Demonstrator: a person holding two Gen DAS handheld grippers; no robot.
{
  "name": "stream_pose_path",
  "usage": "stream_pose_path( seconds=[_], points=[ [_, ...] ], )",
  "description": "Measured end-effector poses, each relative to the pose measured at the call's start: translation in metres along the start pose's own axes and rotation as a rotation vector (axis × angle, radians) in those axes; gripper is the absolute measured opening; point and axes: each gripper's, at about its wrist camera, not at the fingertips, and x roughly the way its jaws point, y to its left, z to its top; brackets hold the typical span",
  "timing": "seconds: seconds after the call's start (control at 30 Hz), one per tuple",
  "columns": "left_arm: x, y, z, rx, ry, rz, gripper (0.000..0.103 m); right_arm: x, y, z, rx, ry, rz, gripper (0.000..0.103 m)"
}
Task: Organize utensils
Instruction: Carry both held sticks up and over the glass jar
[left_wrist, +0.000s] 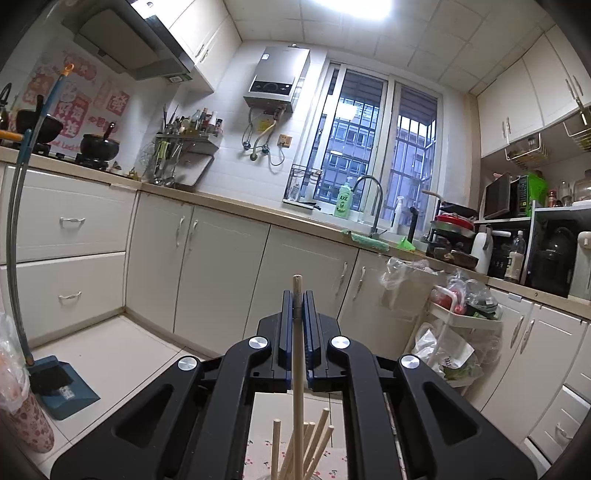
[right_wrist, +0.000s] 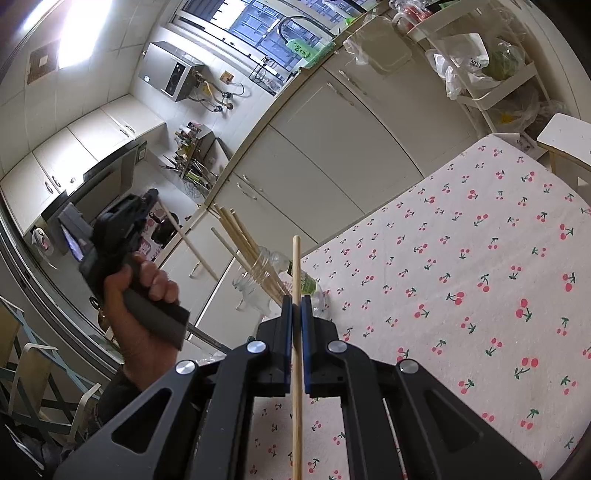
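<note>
In the left wrist view my left gripper (left_wrist: 297, 295) is shut on a pale wooden chopstick (left_wrist: 297, 362) that stands upright between its blue pads. Below it, several more chopsticks (left_wrist: 314, 443) lean together. In the right wrist view my right gripper (right_wrist: 296, 301) is shut on another chopstick (right_wrist: 296, 406), also upright. Just beyond it, a clear glass jar (right_wrist: 255, 291) on the cherry-print tablecloth (right_wrist: 480, 258) holds several chopsticks (right_wrist: 240, 240). A hand holds the left gripper (right_wrist: 147, 201) up to the left of the jar, its chopstick (right_wrist: 192, 247) slanting down towards the jar.
A clear bottle with a green label (right_wrist: 304, 282) stands by the jar. A white cart with plastic bags (right_wrist: 480, 74) and a white stool (right_wrist: 565, 136) stand past the table. Cabinets (left_wrist: 221, 266) line the walls. A broom and dustpan (left_wrist: 59, 384) rest on the floor.
</note>
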Motion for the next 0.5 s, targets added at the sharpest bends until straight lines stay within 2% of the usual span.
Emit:
stream_pose_path(
  seconds=[0.33, 0.5],
  points=[
    [0.017, -0.002, -0.028, 0.042, -0.002, 0.028, 0.005, 0.002, -0.002, 0.001, 0.0, -0.014, 0.002, 0.005],
    [0.024, -0.002, -0.046, 0.061, 0.025, 0.036, 0.005, 0.004, 0.0, 0.004, -0.004, -0.026, 0.006, 0.005]
  ],
)
